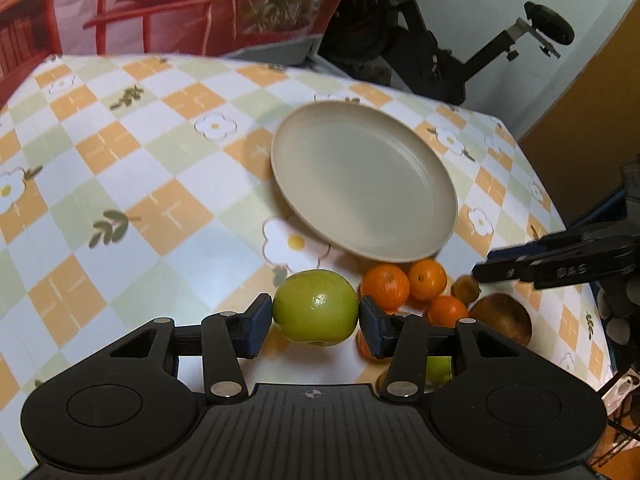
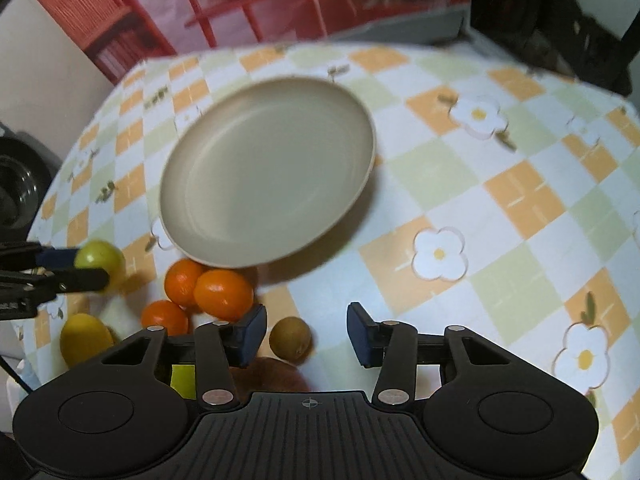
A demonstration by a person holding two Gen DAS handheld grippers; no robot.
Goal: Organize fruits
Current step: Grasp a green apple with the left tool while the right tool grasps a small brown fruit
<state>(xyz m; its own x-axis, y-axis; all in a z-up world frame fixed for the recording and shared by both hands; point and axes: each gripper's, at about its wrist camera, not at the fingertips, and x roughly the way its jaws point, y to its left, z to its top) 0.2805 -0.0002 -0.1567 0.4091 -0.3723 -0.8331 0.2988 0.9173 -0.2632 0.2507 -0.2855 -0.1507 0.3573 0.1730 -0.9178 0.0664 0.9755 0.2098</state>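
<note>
Looks like somebody's home, probably a dining corner doubling as a spare room. The table has a checked plastic tablecloth with little daisies on it, a plain beige plate and loose fruit. Behind it there's an exercise bike parked against the wall, plus a big printed backdrop showing red furniture and potted plants. Very lived-in, not a lab at all.

Even, soft indoor light. Small glare spot on green apple. Fisheye bending at edges; right wrist view motion-blurred, plate rim smeared.
</note>
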